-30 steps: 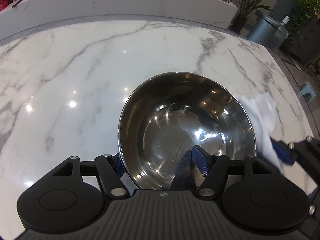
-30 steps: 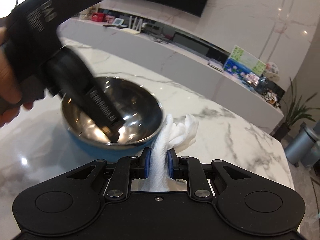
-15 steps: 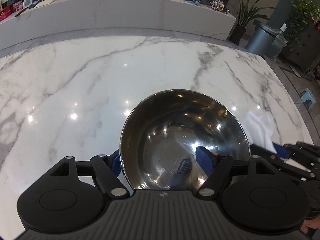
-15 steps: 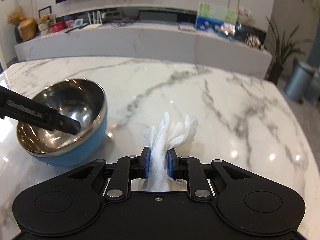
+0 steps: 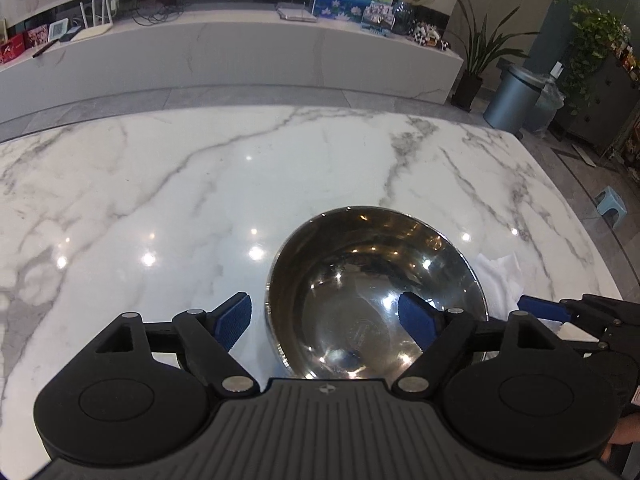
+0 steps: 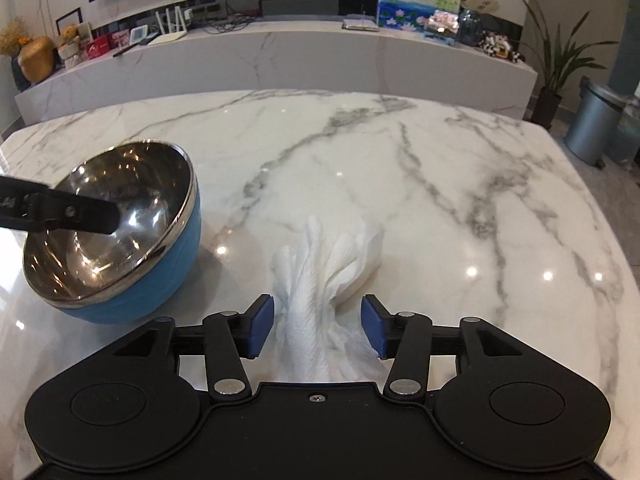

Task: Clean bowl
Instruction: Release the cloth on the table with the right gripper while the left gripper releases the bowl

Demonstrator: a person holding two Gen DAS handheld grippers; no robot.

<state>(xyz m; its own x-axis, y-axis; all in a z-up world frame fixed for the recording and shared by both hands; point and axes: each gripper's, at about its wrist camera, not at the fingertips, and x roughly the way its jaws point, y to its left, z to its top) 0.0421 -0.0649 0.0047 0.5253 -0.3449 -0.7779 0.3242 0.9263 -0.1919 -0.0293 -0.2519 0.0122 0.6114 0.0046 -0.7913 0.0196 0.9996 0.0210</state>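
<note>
Bowl [image 5: 376, 292] on table [image 5: 160, 208], near edge cut off by left gripper [image 5: 326, 320]; jaws apart astride rim. Right gripper [image 6: 318, 326] jaws apart, paper towel [image 6: 324, 276] loose between. Bowl holds nothing visible.

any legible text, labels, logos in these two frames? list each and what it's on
Nothing can be quoted with confidence.
Painted picture on the back counter: green characters at both sides, too small to read.
Red boxes on the counter: light markings, blurred.
Left hand-held gripper housing: a small round emblem, no letters.
Bowl floor: a faint stamped circle, unreadable.
</note>
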